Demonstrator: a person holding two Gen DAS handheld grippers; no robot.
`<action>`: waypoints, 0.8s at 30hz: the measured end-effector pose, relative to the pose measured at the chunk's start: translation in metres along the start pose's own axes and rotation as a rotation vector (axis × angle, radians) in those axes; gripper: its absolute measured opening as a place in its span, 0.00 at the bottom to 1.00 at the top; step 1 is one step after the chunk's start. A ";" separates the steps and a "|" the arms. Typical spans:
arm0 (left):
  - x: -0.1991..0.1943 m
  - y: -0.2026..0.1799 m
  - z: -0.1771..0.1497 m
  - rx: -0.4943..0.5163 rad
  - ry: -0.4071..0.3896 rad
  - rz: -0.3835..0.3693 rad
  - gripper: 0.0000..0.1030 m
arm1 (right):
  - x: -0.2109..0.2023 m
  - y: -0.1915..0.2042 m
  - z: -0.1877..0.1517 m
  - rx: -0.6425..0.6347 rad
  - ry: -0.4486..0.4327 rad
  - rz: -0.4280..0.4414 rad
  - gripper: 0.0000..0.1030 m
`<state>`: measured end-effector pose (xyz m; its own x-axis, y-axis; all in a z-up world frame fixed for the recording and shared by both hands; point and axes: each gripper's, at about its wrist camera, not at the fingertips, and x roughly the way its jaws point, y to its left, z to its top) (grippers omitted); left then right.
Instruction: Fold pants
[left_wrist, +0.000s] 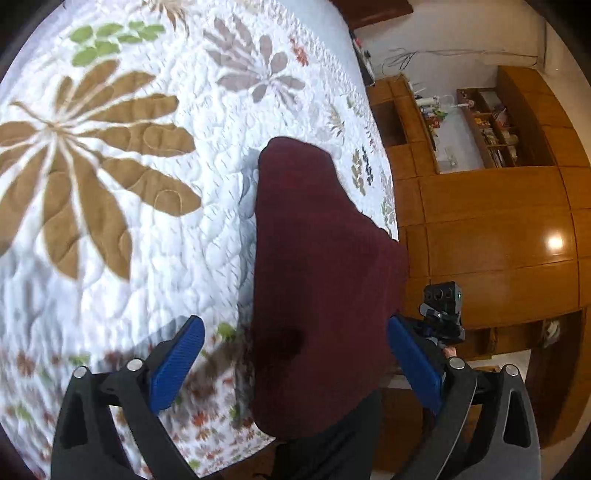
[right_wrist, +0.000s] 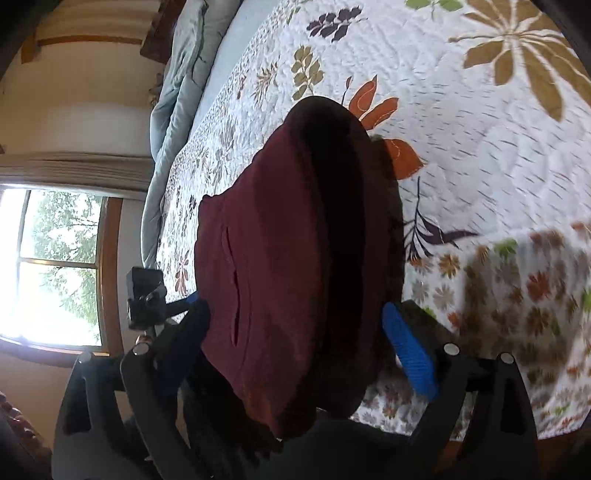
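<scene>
A bedroom: a flower-quilted bed (left_wrist: 155, 236) carries the maroon pants (left_wrist: 317, 295) along its near edge, seemingly already folded. The left gripper (left_wrist: 295, 365) and right gripper (right_wrist: 295, 354) stand released astride the bundle, probably having just set it down.

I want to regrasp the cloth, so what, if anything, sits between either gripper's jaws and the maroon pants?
Nothing visible does. The maroon pants already lie between the open jaws of the left gripper and of the right gripper, on the floral quilt.
</scene>
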<state>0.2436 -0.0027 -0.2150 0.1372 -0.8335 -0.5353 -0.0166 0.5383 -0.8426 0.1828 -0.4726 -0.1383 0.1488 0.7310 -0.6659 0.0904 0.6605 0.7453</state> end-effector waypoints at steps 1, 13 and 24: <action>0.004 0.001 0.002 -0.004 0.014 -0.006 0.96 | 0.002 0.000 0.001 -0.001 0.009 -0.004 0.91; 0.040 -0.016 0.010 0.044 0.121 -0.032 0.96 | 0.029 -0.010 0.017 -0.001 0.099 -0.020 0.94; 0.059 -0.023 0.006 0.051 0.147 -0.021 0.96 | 0.058 0.004 0.030 -0.049 0.152 -0.019 0.98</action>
<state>0.2585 -0.0637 -0.2264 -0.0100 -0.8520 -0.5234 0.0360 0.5228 -0.8517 0.2211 -0.4333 -0.1730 -0.0032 0.7336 -0.6796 0.0429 0.6791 0.7328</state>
